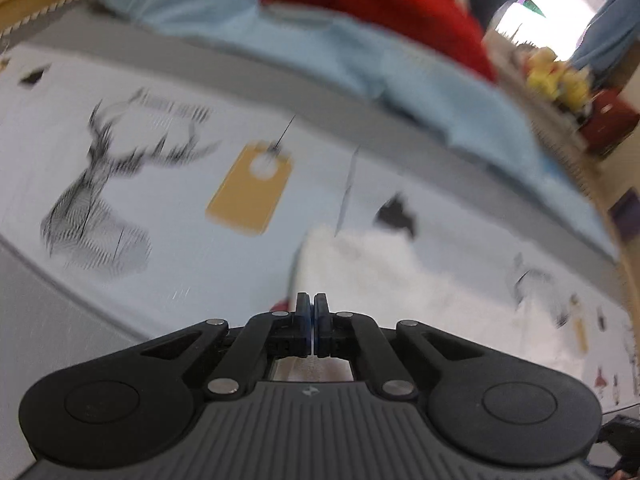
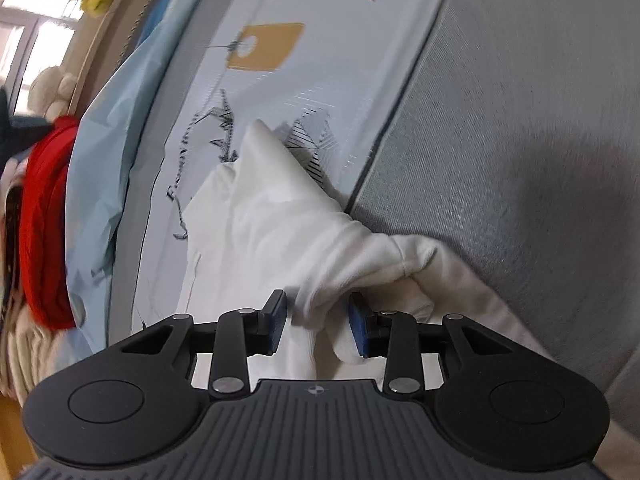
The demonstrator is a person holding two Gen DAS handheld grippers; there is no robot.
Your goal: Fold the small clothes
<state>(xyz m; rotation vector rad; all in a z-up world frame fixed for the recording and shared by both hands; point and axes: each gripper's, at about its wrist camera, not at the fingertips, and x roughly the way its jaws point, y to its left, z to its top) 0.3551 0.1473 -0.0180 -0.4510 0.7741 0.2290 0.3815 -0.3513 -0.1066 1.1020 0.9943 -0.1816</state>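
Both jaws over white garment [image 2: 272,216]: left gripper [image 1: 311,304] closed, seemingly empty; right gripper [image 2: 318,322] half-open, straddling bunched fold.

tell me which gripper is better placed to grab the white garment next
Right, likely. The right gripper has open jaws with a bunched fold of the white garment between them. The left gripper is shut with nothing visibly gripped, the cloth lying just ahead of it.

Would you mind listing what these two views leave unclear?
- Left wrist view: whether the shut left gripper pinches the white garment; its own fingers hide the contact.
- Left wrist view: the deer print is motion-blurred.
- Right wrist view: the garment's type; it is bunched and cut off behind the right gripper.
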